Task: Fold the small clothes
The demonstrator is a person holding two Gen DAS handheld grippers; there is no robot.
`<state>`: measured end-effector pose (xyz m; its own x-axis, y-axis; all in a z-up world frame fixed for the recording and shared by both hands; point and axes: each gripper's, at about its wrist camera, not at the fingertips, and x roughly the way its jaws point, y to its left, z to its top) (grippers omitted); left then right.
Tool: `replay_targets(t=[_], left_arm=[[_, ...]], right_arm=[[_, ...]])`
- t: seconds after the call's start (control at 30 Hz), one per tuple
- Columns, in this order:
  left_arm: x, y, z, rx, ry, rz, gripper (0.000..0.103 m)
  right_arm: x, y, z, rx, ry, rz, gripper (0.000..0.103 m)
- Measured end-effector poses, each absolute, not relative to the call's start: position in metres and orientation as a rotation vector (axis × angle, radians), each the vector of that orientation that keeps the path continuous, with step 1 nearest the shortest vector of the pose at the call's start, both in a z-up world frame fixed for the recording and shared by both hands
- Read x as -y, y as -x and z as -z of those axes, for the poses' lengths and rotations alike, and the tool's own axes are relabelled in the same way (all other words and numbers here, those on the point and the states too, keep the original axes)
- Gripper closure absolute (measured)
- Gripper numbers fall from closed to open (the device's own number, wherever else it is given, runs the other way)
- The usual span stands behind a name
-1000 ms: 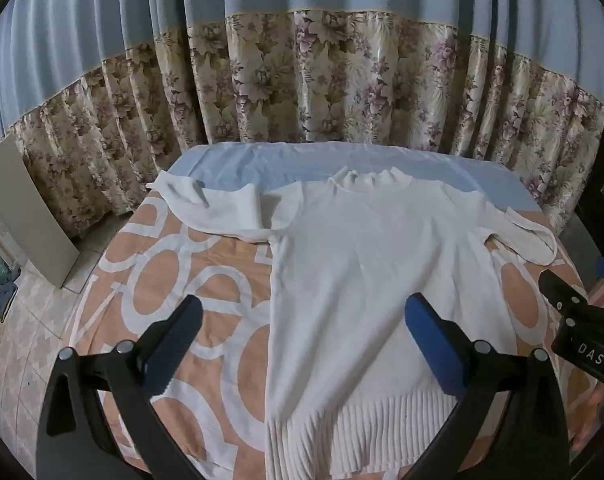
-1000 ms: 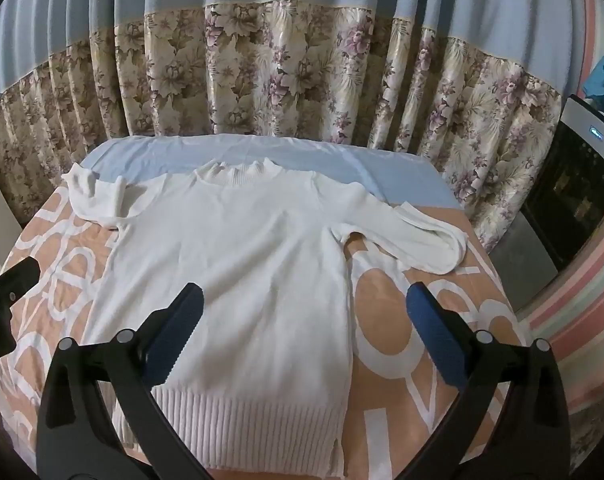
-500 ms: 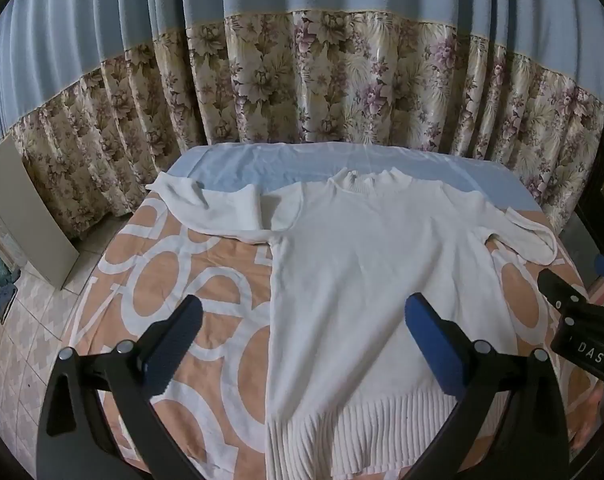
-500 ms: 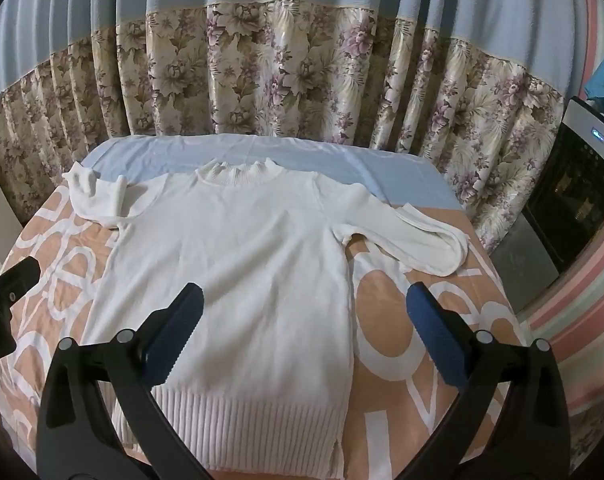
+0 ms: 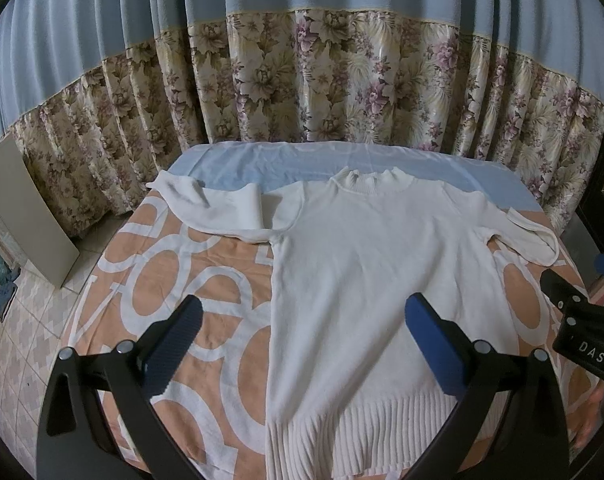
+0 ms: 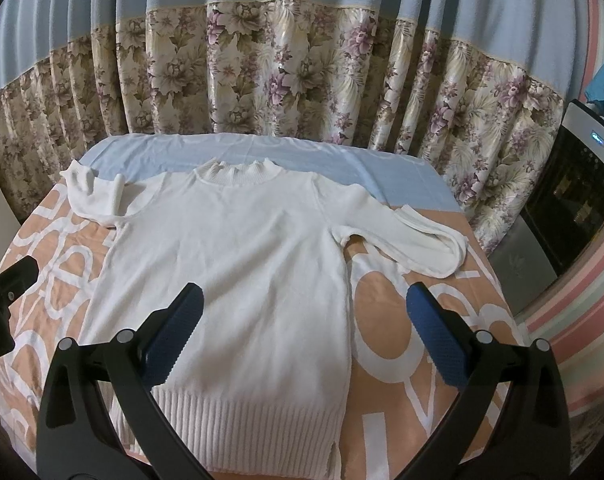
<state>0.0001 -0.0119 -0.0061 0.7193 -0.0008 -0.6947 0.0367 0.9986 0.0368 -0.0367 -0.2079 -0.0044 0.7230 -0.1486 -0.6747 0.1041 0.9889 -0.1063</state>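
Observation:
A white knit sweater (image 5: 366, 272) (image 6: 238, 272) lies flat, front up, on the orange-and-white patterned table cover (image 5: 174, 292), collar toward the curtain and ribbed hem nearest me. Its left sleeve (image 5: 218, 212) is bent back on itself; its right sleeve (image 6: 414, 240) angles out with the cuff folded. My left gripper (image 5: 302, 320) hovers open above the sweater's lower left edge, nothing between its blue pads. My right gripper (image 6: 304, 308) hangs open over the sweater's lower right side, also holding nothing. Each gripper's body shows at the edge of the other view.
A light blue sheet (image 6: 262, 152) covers the table's far end. A blue and floral curtain (image 5: 322, 92) hangs close behind. A beige board (image 5: 26, 216) leans by the curtain on the tiled floor at left. A dark appliance (image 6: 574, 200) stands at right.
Both views have shifted only slightly; the sweater sits a touch lower in the frames. Both grippers stay open and the sweater has not moved.

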Motion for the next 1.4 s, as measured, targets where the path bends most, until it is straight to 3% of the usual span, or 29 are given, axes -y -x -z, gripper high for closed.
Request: replay_targets(t=[1.4], left_arm=[[0.0108, -0.003, 0.0092, -0.776, -0.045, 0.023, 0.002]], right_arm=[[0.2128, 0.0341, 0.0095, -0.757, 0.069, 0.142, 0.003]])
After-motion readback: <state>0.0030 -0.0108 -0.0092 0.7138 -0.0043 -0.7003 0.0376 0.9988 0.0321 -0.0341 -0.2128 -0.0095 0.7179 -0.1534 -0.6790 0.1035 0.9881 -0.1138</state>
